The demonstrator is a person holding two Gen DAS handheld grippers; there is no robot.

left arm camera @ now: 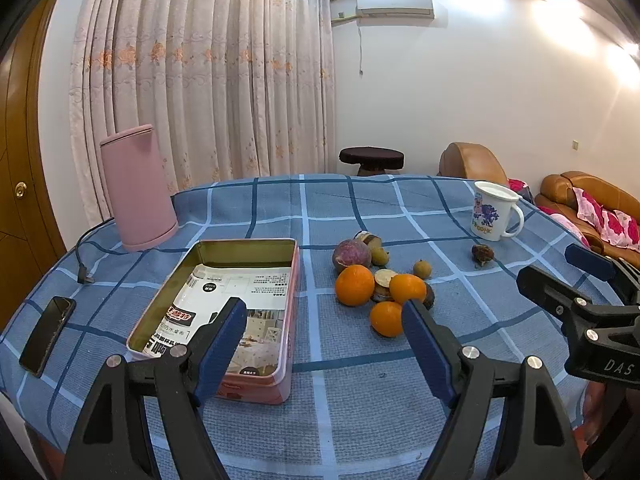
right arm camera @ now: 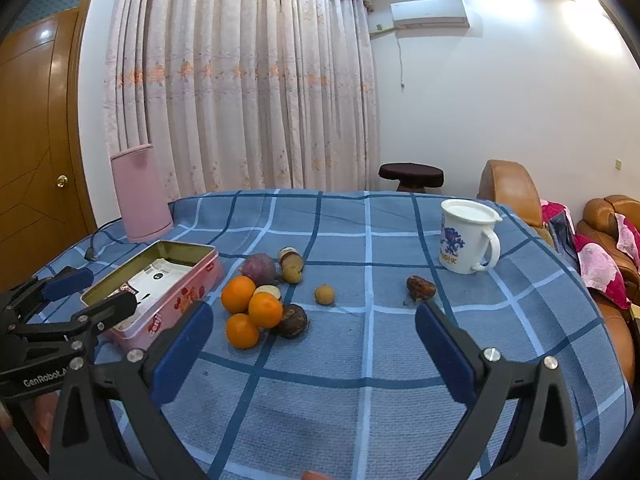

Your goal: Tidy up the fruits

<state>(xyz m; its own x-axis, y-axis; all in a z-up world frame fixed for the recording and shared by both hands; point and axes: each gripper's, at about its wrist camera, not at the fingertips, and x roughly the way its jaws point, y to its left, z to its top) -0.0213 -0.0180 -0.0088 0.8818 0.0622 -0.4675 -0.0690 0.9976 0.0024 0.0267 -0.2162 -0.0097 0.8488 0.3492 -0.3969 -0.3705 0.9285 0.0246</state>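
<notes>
A pile of fruit lies mid-table: three oranges, a purple round fruit, a dark passion fruit, small yellow-brown fruits and a lone dark brown fruit nearer the mug. An open pink tin box lined with printed paper stands left of the pile. My left gripper is open and empty above the table's near side, between tin and oranges. My right gripper is open and empty, short of the fruit.
A white mug stands at the right rear. A pink kettle with a cord is at the left rear. A phone lies at the left edge. Sofas stand beyond the table's right edge.
</notes>
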